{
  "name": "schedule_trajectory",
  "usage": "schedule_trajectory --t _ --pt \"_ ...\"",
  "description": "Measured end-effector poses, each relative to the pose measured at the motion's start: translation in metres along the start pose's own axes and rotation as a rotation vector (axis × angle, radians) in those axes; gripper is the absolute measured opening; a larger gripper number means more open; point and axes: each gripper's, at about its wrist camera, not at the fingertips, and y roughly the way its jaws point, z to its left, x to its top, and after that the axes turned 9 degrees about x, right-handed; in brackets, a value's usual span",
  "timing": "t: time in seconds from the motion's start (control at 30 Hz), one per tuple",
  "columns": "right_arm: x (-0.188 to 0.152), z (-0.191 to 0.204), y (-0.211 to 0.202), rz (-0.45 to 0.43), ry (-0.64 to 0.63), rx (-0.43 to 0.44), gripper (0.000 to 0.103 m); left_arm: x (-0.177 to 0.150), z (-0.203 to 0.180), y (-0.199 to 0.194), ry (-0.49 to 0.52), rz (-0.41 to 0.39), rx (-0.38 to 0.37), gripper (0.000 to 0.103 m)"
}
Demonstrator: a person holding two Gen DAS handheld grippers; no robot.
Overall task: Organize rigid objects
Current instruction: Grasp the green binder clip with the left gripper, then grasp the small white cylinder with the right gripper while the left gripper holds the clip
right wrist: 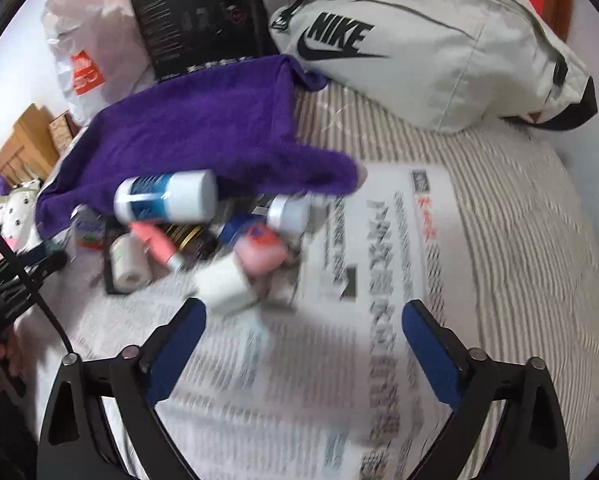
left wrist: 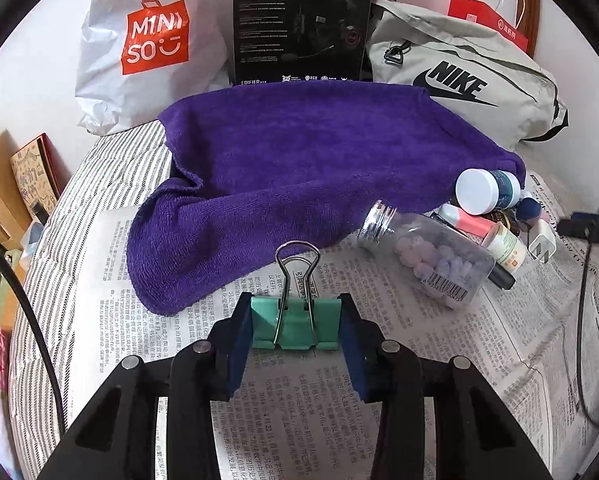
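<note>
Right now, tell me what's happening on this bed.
A person is sorting small items with a two-finger tool in each hand. The left tool has its pads on a mint-green metal binder clip over the spread newspaper. The right tool is open and empty, near a pile of small bottles and a white plastic charger block beside the purple terry towel.

The left claw (left wrist: 295, 326) has its blue pads pressed on the two sides of a mint-green binder clip (left wrist: 295, 326) over newspaper (left wrist: 379, 400). Just beyond the claw lies a purple towel (left wrist: 299, 160). Ahead to its right, a clear bottle of pills (left wrist: 427, 254) lies tipped beside a heap of small containers (left wrist: 495, 208).
</note>
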Motion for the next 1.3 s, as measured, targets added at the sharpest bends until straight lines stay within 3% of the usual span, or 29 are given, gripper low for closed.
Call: schedule_trajectory --t 0.23,0.33,0.4,0.6,0.77,0.87,1.03,1.3 --pt "0.027 -0.020 0.010 -0.075 0.093 0.128 0.094 -0.001 0.000 -0.001 0.001 -0.004 0.002 0.039" --pt "0.038 -0.026 0.023 -0.075 0.129 0.137 0.086 -0.001 0.000 -0.001 0.000 -0.003 0.001 0.039" --pt "0.042 -0.026 0.033 -0.056 0.132 0.140 0.072 0.000 0.000 -0.001 0.001 -0.003 0.001 0.039" --pt "0.042 -0.007 0.042 -0.056 0.030 0.098 0.069 0.000 0.001 -0.001 0.000 -0.003 0.000 0.039" --pt "0.034 0.019 0.052 -0.054 -0.128 -0.037 0.065 0.000 0.001 -0.001 0.000 -0.003 -0.001 0.039" --pt "0.035 0.019 0.053 -0.070 -0.105 -0.026 0.057 0.000 0.000 -0.001 0.000 -0.003 -0.001 0.039" --pt "0.039 0.017 0.051 -0.064 -0.104 -0.023 0.036 0.000 0.001 -0.001 -0.001 -0.003 -0.001 0.039" --pt "0.040 0.006 0.047 -0.048 -0.062 0.028 0.036 0.000 0.001 -0.001 -0.005 -0.002 -0.007 0.039"
